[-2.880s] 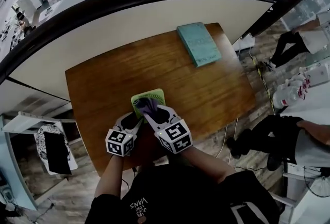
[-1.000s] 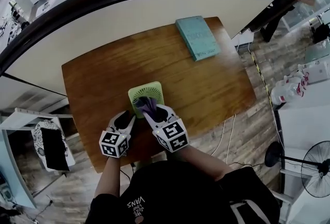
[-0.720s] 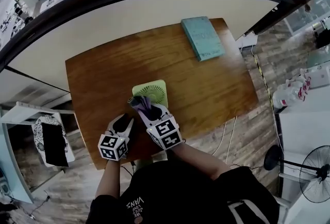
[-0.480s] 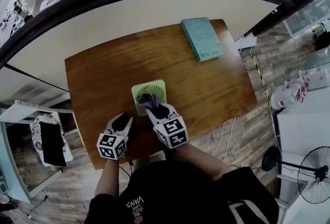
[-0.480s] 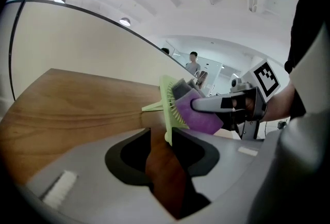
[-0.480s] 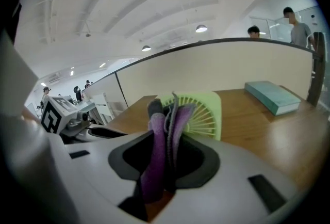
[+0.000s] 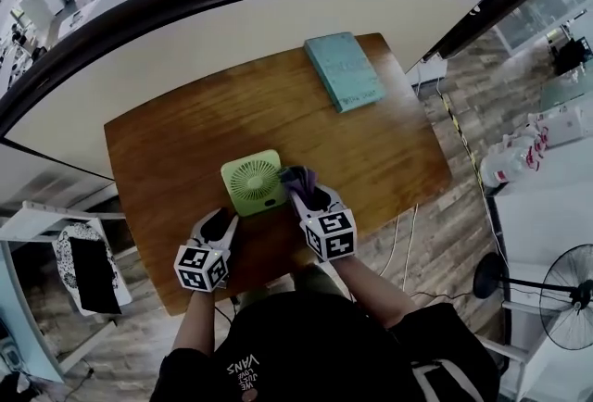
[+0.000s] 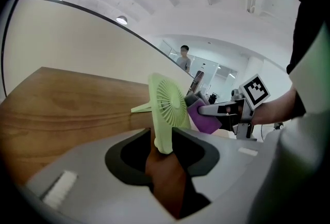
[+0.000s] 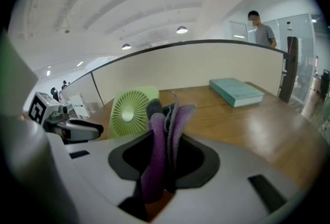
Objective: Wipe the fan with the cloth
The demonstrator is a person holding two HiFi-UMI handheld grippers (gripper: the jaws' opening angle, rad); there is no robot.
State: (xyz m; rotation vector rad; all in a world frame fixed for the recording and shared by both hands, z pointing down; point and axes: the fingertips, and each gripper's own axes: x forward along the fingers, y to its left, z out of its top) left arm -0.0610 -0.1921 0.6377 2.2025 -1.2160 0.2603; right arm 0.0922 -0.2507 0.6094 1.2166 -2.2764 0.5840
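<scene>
A person stands at a wooden table (image 7: 176, 145) with a gripper in each hand, a small green fan (image 7: 250, 182) set near the table's front edge. The left gripper (image 7: 225, 219) reaches in at the fan's near left corner. Its own view shows the fan edge-on, with the lower corner sitting right in the narrow gap between the jaws, which look closed onto it. A flat foot sticks out from the fan's far side onto the table.

The right gripper (image 7: 313, 198) comes in from the other side, its jaws clamped tight on a bunched purple cloth (image 7: 296, 176). The folds stand up out of the jaws and spill forward. The cloth sits just off the fan's right edge, though no view shows for certain whether it touches. From the right gripper view the round grille faces the cloth, a little to its left.

A teal book (image 7: 343, 69) lies flat at the far right corner of the table, well apart from the fan. A curved white partition (image 7: 232, 30) with a dark rim runs behind the table. A second person (image 9: 260, 29) stands beyond it.
</scene>
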